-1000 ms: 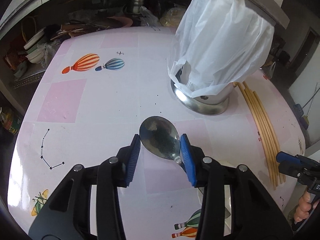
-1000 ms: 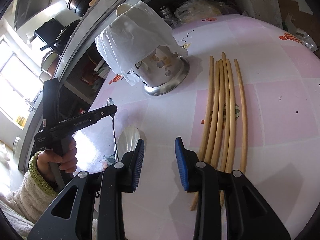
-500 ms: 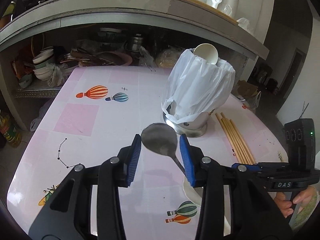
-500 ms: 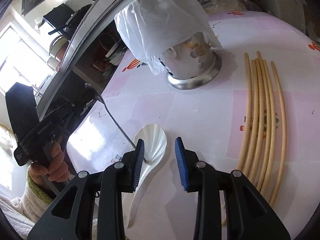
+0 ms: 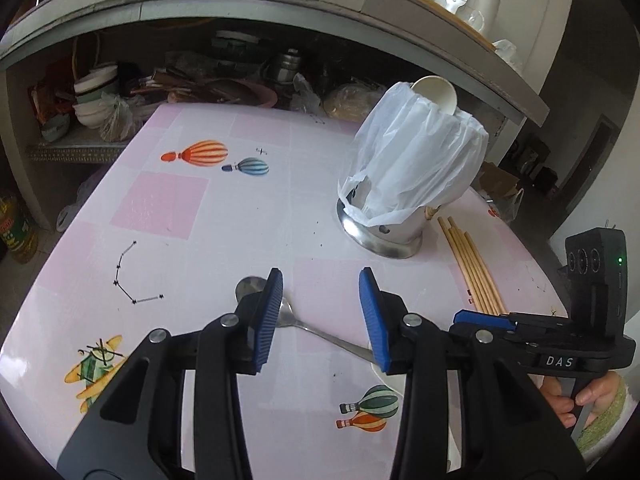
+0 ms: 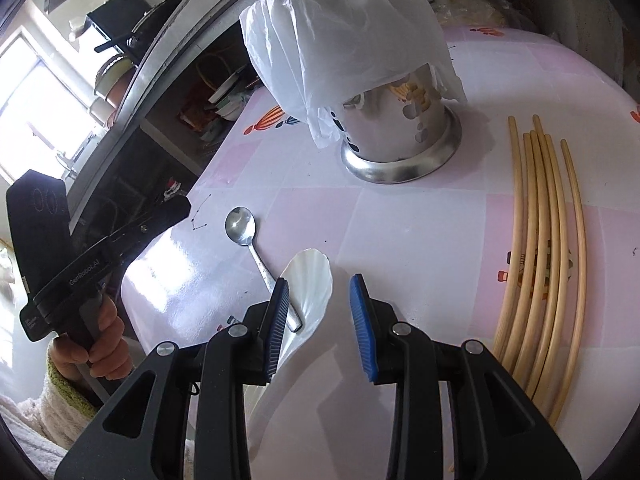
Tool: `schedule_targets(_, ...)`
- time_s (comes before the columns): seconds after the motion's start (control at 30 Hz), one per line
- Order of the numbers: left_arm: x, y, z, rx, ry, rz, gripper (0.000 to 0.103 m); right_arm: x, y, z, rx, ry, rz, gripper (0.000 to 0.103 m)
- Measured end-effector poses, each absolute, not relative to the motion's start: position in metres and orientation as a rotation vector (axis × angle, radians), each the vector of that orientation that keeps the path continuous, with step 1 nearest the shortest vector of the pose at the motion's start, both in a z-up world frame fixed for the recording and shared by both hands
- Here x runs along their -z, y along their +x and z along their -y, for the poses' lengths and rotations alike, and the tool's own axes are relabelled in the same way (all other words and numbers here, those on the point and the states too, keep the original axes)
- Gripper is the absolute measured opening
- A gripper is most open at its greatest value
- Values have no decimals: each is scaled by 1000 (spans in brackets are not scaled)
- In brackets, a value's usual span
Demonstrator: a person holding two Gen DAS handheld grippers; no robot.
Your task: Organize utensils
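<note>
Left gripper (image 5: 320, 316) hovering over the pink tablecloth (image 5: 224, 216), blue pads spread, pinching nothing. Metal spoon (image 5: 280, 312) lying flat on the cloth beneath, bowl half hidden behind the left pad at about nine o'clock of the jaw gap, handle running off toward four o'clock and slipping under the right pad. Seen from the right wrist, same metal spoon (image 6: 248, 240) clear of both grippers, bowl toward eleven o'clock, handle end just beside the white scalloped ladle (image 6: 312, 280). Right gripper (image 6: 318, 320) also spread and empty, ladle's shell-shaped bowl showing through its jaw gap but resting on the cloth, untouched by either pad. Steel utensil holder (image 5: 384, 236) upright at one o'clock of the left view, draped in a white plastic bag (image 5: 420, 156), a white spoon (image 5: 436, 94) poking out at the top. Bundle of bamboo chopsticks (image 6: 544, 248) loose on the cloth at three o'clock of the right view, well apart from the holder's base. A hand (image 6: 96, 344) on the left gripper's handle at eight o'clock, fuzzy sleeve (image 6: 44, 408) below it.
</note>
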State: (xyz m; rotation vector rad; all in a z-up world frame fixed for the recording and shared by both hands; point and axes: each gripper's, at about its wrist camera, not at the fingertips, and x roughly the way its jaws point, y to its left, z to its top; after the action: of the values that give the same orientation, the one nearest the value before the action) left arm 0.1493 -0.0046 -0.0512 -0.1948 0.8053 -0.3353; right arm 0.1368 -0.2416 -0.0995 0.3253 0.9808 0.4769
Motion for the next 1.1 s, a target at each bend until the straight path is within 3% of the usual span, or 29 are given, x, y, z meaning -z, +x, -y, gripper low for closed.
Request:
schedule_targets(0.17, 77, 157, -15, 274, -308, -916, 38, 84, 141, 216, -596, 247, -967, 32)
schedule_targets(0.47, 98, 152, -61, 158, -485, -986, 38, 92, 175, 121, -770, -252, -1066, 31)
schedule_targets(0.63, 101, 145, -79, 145, -534, -981, 38, 112, 186, 102, -732, -414, -1163, 11)
schedule_targets(0.67, 102, 144, -82, 143, -544, -980, 38, 111, 188, 102, -731, -416, -1178, 7)
schedule_targets(0.87, 102, 141, -94, 163, -594, -965, 39, 100, 206, 105, -739, -212, -1323, 7)
schedule_targets(1.1, 101, 141, -95, 208, -616, -969, 47, 107, 194, 107, -719, 124, -1444, 7)
